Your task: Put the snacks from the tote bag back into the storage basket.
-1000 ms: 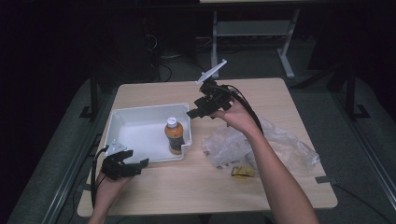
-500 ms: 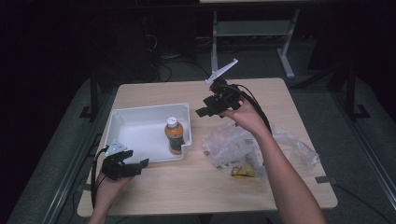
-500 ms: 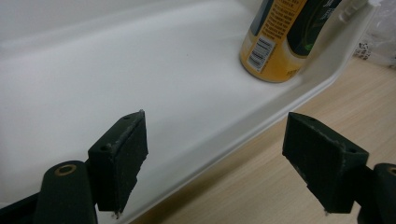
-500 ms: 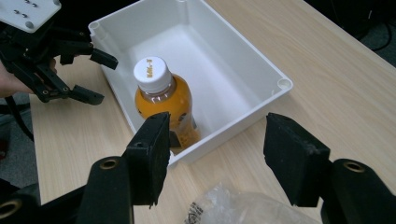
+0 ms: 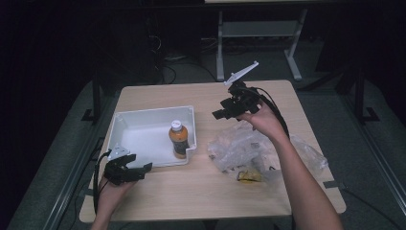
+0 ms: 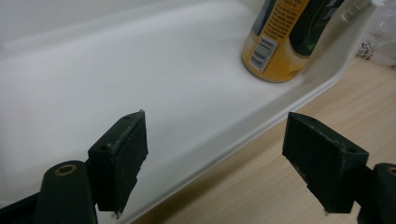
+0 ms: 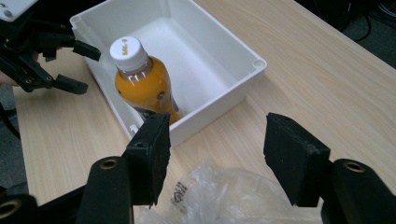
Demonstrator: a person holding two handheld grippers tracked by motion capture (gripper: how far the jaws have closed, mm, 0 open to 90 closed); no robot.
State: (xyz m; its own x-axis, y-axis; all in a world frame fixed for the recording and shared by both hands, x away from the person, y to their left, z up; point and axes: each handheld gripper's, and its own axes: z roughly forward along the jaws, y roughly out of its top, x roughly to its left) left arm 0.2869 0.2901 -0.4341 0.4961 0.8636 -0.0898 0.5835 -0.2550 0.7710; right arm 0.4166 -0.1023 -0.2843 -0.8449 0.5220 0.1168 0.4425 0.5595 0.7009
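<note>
Bottle point(image 5: 178, 139) stands upright in the white bin point(image 5: 143, 117), tucked in its near-right corner, cap up, long axis vertical. In the high view it sits at abt 8 o'clock from the right claw point(image 5: 221, 114) and abt 1 o'clock from the left claw point(image 5: 143, 168). Left claw is nearer to it, parked on the surface point(image 5: 201, 191) just outside the bin's near rim; right claw hangs in the air above the crinkled plastic bag point(image 5: 249, 151), clear of both bag and bin.

Both claws wide, empty: left view has the bin floor point(image 6: 140, 84) and bottle base point(image 6: 275, 51) between spread jaws, right view has bottle point(image 7: 144, 84) and bag point(image 7: 219, 196) under a wide gap.

Likely next grab is in the bag, at 5 o'clock from the right claw.

Vs 1 s ago: right claw has pulled back from over the bin's right edge toward 3 o'clock and risen; bottle, bin, left claw unchanged.
</note>
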